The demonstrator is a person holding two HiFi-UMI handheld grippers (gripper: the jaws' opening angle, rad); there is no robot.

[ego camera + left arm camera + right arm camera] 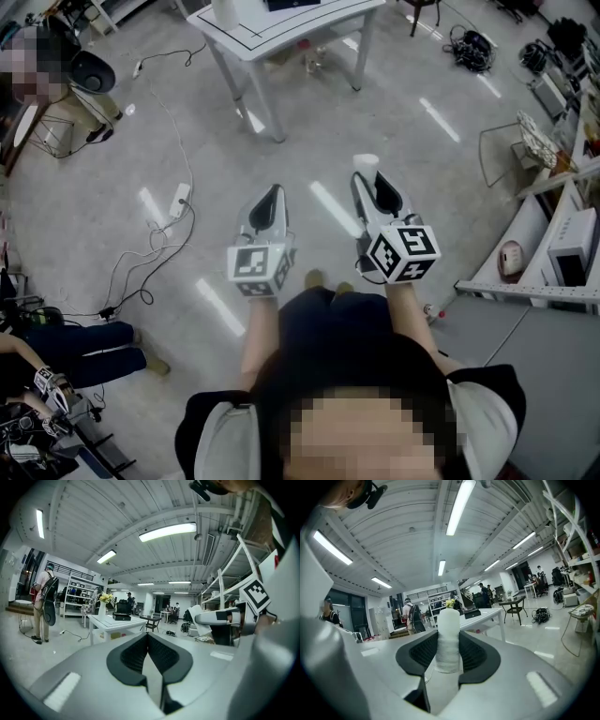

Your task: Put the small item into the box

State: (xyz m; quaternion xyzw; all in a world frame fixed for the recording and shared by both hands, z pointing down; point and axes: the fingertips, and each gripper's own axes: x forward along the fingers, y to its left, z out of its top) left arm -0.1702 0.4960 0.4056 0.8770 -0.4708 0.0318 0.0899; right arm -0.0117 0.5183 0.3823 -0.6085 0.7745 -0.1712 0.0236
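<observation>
Both arms reach forward nearly level towards the white table (281,42). The right gripper (372,184) clamps an upright white roll (449,634). The left gripper (269,199) has its jaws pressed together, empty.

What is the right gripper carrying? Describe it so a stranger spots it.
Below the white table in the head view, two grippers hover over the grey floor. The right gripper clamps a small white cylinder, its end poking past the jaws. The left gripper beside it is shut and empty.

Bright ceiling tube lights (167,531), glare streaks on floor (330,207), fisheye-warped edges
</observation>
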